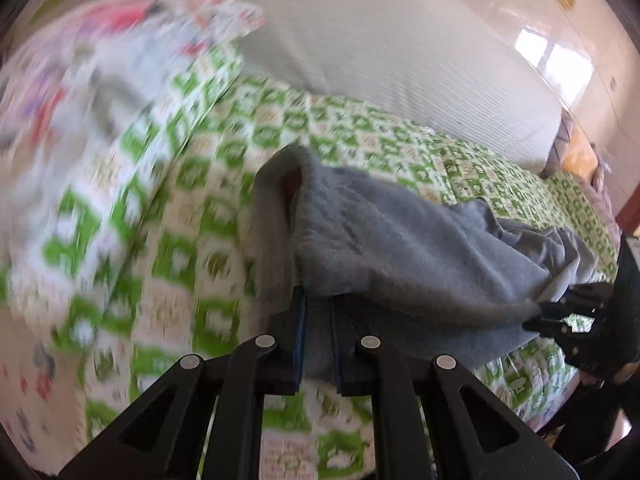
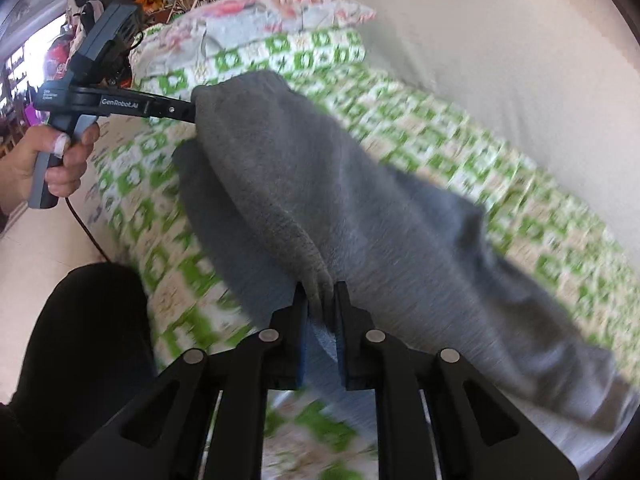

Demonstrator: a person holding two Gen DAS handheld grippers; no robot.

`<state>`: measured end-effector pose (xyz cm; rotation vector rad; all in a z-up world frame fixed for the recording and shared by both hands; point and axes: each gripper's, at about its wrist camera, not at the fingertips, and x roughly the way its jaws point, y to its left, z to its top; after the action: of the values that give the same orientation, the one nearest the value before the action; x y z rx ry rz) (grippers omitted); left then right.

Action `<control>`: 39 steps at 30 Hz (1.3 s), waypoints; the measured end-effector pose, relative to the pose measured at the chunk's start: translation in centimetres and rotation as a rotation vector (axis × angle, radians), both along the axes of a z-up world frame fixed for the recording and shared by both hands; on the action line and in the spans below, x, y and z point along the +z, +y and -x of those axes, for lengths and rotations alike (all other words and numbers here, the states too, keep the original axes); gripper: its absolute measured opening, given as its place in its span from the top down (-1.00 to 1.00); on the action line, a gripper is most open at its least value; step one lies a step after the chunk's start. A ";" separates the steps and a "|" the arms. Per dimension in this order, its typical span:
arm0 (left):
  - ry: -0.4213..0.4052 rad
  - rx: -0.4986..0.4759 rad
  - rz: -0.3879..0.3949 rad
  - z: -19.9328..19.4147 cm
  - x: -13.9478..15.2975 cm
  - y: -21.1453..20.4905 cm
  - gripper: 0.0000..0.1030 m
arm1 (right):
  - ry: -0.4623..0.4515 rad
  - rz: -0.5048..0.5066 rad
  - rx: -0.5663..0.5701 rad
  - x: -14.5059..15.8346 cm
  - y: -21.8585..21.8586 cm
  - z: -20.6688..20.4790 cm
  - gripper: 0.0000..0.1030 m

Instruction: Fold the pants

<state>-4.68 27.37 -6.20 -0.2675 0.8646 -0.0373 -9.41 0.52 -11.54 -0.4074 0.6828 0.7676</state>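
Pants (image 2: 320, 200), grey, pinched in jaws of both grippers, apparently lifted above green-checked quilt (image 1: 360, 132).

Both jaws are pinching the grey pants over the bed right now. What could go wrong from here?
1. The right gripper holds only a thin bunched edge of the grey pants; it may slip out.
2. The free end trails crumpled on the green quilt, so the fold could land uneven.
3. The left gripper nears the pillows; cloth might snag.
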 end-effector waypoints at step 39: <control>0.142 0.582 0.467 2.1 -5.0 1.6 -0.42 | 0.325 -0.213 0.054 7.0 14.6 -14.1 -0.19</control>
<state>-6.73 28.97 -11.16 -0.9607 0.8845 0.3293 4.72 15.15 -4.57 -0.1062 0.8848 0.9590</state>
